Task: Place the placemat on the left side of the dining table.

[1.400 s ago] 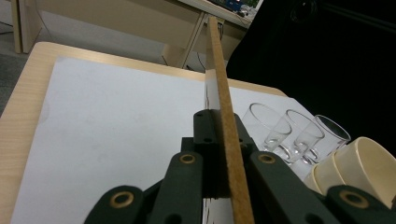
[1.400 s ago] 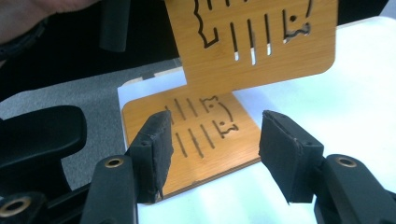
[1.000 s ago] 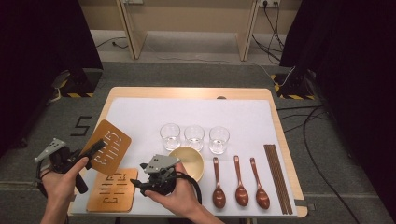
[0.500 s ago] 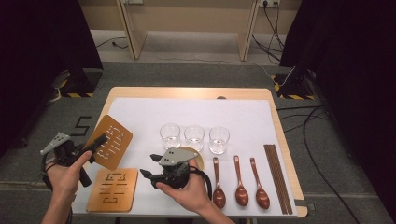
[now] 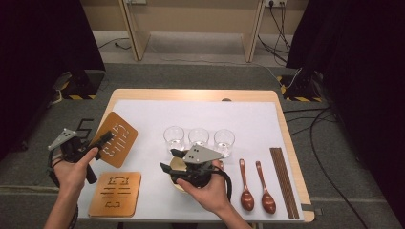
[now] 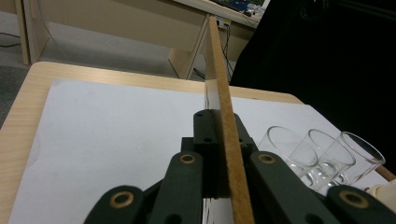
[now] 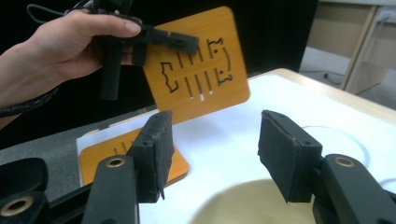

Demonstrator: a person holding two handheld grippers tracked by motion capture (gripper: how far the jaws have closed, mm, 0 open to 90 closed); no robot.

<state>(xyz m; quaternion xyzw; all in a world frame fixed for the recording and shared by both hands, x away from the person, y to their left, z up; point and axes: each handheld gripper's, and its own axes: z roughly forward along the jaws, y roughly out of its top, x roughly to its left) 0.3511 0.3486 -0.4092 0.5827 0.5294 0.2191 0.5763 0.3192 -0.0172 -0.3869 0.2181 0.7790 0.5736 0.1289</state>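
Observation:
My left gripper [image 5: 106, 140] is shut on the edge of a wooden cut-out coaster [image 5: 118, 139], which hangs tilted above the table's left side. In the left gripper view the coaster [image 6: 223, 107] runs edge-on between the closed jaws of the left gripper [image 6: 215, 117]. A second such coaster [image 5: 116, 193] lies flat at the front left. My right gripper [image 5: 170, 160] stands open, jaws pointing left, just above a small wooden bowl [image 5: 178, 166]. In the right gripper view, the right gripper [image 7: 219, 156] is empty, with the bowl [image 7: 233, 205] below it and the held coaster [image 7: 201, 65] beyond.
Three empty glasses [image 5: 198, 137] stand in a row behind the bowl on the white mat [image 5: 248, 119]. Two wooden spoons [image 5: 246, 183] and dark chopsticks [image 5: 284, 181] lie at the front right. The person's right hand [image 5: 210, 193] covers the area beside the spoons.
My right gripper has moved right and away from the table's front edge, ending over the bowl, still open. The left hand with the coaster drifted slightly farther back.

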